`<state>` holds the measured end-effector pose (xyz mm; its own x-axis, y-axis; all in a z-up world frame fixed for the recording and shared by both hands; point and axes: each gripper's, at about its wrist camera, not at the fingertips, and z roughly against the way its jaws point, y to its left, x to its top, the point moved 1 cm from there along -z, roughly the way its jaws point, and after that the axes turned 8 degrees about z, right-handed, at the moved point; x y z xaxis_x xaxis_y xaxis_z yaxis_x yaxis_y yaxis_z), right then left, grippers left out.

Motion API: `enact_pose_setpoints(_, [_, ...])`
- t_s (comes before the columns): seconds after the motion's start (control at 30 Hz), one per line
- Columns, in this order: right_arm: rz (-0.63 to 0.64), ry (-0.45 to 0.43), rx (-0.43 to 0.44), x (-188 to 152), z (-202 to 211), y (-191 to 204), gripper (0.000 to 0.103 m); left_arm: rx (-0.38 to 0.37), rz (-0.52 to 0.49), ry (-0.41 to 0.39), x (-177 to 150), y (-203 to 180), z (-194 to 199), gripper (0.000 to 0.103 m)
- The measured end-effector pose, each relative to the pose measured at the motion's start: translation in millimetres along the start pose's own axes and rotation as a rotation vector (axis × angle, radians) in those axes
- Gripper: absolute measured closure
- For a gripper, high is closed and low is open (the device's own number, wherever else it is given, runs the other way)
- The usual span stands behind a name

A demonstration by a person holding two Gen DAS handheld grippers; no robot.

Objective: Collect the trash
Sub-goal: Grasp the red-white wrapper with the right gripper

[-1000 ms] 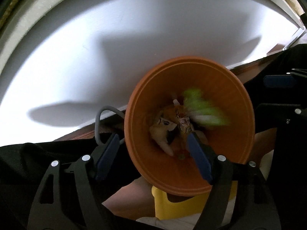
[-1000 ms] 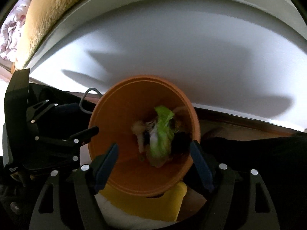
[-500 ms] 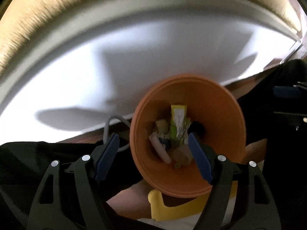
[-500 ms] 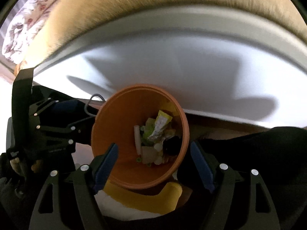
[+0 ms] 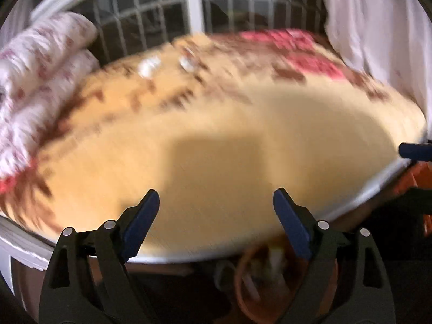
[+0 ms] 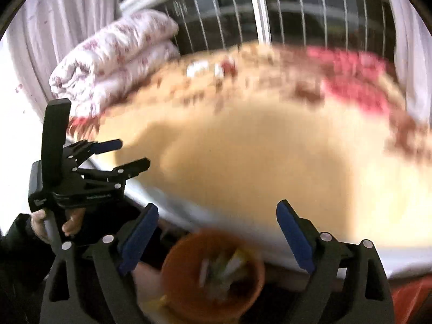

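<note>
Two small white scraps (image 5: 148, 68) lie far across the tan patterned bedspread (image 5: 216, 140); both grippers, left gripper (image 5: 216, 216) and right gripper (image 6: 217, 232), fingers apart and empty, should reach slowly, keeping the orange plastic bucket (image 6: 189, 297) close

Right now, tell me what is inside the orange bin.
The orange bin holds a blurred heap of scraps: whitish strips, a yellow-green wrapper and something dark at the right. Motion blur hides what each piece is, and the pile covers the bin's bottom. Neither gripper is inside it.

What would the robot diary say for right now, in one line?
left gripper: open, empty | right gripper: open, empty | orange bin: holds wrappers, below | bed: small white bits far side
</note>
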<state>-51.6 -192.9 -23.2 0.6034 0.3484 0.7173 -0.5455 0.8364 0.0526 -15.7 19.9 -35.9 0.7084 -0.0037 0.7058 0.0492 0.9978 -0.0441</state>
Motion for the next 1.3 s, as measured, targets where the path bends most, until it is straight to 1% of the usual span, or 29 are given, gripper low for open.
enact_pose_setpoints(0.03, [0.028, -0.044, -0.036, 20.8, -0.9, -0.7, 0.015, 0.01, 0.019, -0.028, 13.7, 5.5, -0.7, 0.019])
enact_pose_setpoints(0.1, [0.048, -0.085, -0.05, 46.4, -5.7, -6.0, 0.015, 0.035, 0.046, -0.061, 36.6, 16.6, -4.9, 0.019])
enact_pose_setpoints(0.2, [0.063, -0.137, -0.086, 94.1, -28.8, -18.9, 0.015, 0.078, 0.068, -0.104, 65.9, 29.8, -12.2, 0.019])
enact_pose_setpoints(0.23, [0.064, -0.144, -0.095, 103.8, -34.8, -23.3, 0.015, 0.099, 0.077, -0.119, 78.1, 35.8, -16.7, 0.019])
enact_pose_setpoints(0.33, [0.06, -0.17, -0.12, 139.8, -64.3, -24.7, 0.014, 0.129, 0.11, -0.15, 102.1, 50.8, -30.0, 0.019])
enact_pose_setpoints(0.4, [0.054, -0.174, -0.126, 156.1, -79.8, -26.7, 0.013, 0.129, 0.126, -0.154, 113.8, 61.4, -38.3, 0.019])
enact_pose_setpoints(0.53, [0.038, -0.175, -0.13, 187.1, -119.1, -32.5, 0.012, 0.16, 0.147, -0.153, 136.9, 79.0, -65.7, 0.019])
enact_pose_setpoints(0.7, [-0.005, -0.144, -0.157, 213.2, -168.8, -45.3, 0.012, 0.18, 0.192, -0.115, 149.3, 103.6, -103.2, 0.019])
enact_pose_setpoints(0.8, [-0.051, -0.115, -0.16, 226.4, -202.1, -54.9, 0.012, 0.212, 0.218, -0.083, 153.1, 120.5, -126.1, 0.019])
enact_pose_setpoints(0.93, [-0.142, -0.052, -0.136, 245.1, -256.8, -65.8, 0.012, 0.18, 0.308, -0.039, 148.8, 139.8, -142.6, 0.019])
enact_pose_setpoints(1.03, [-0.186, -0.019, -0.126, 256.6, -286.5, -68.9, 0.012, 0.173, 0.362, 0.013, 144.1, 151.0, -154.2, 0.018])
enact_pose_setpoints(1.13, [-0.211, 0.0, -0.122, 268.7, -308.8, -68.0, 0.012, 0.148, 0.398, 0.018, 141.4, 156.7, -155.2, 0.019])
enact_pose_setpoints(1.2, [-0.23, 0.019, -0.118, 274.3, -321.4, -68.4, 0.012, 0.142, 0.393, 0.021, 141.2, 156.0, -156.6, 0.018])
enact_pose_setpoints(1.27, [-0.256, 0.055, -0.122, 277.0, -336.2, -70.0, 0.019, 0.145, 0.376, 0.03, 141.3, 152.6, -159.3, 0.018])
enact_pose_setpoints(1.3, [-0.264, 0.072, -0.134, 276.9, -341.7, -70.3, 0.025, 0.146, 0.371, 0.031, 141.3, 151.6, -159.7, 0.018])
